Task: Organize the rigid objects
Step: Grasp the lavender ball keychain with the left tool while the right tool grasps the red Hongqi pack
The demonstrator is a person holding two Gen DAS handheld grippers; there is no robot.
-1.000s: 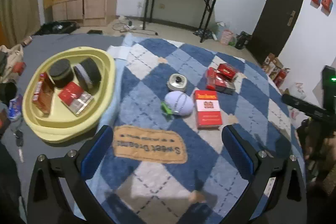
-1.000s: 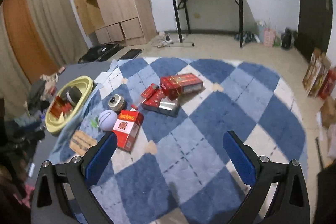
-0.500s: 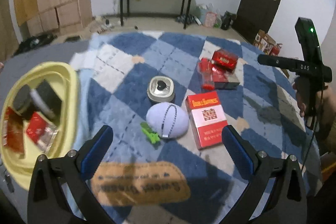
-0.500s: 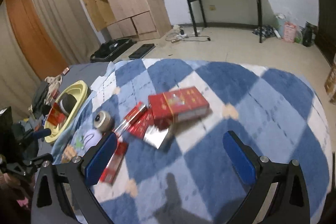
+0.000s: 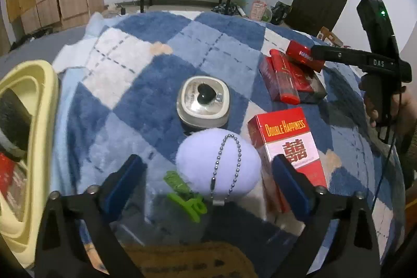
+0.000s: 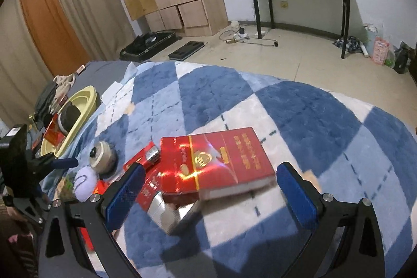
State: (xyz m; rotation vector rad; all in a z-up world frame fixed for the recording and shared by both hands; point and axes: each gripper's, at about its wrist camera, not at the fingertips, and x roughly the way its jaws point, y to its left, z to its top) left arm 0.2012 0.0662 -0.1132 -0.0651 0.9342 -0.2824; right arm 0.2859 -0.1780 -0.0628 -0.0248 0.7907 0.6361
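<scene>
Both grippers dropped closer: left gripper [image 5: 206,173] closing around the pompom [image 5: 219,160] (untouched), right gripper [image 6: 208,189] wide.

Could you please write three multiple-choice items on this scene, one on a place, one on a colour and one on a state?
1. Where is the white plush ball?
A. in the yellow basin
B. between the left gripper's fingers, on the rug
C. on top of the red box

2. What colour is the clip beside the ball?
A. green
B. orange
C. black

3. How does the right gripper stand?
A. shut on the large red box
B. shut on nothing
C. open around the large red box

Answers: 1 B, the ball lies between the closing jaws of the left gripper, untouched. 2 A, it is bright green. 3 C, the pads stand clear of the large red box.
</scene>
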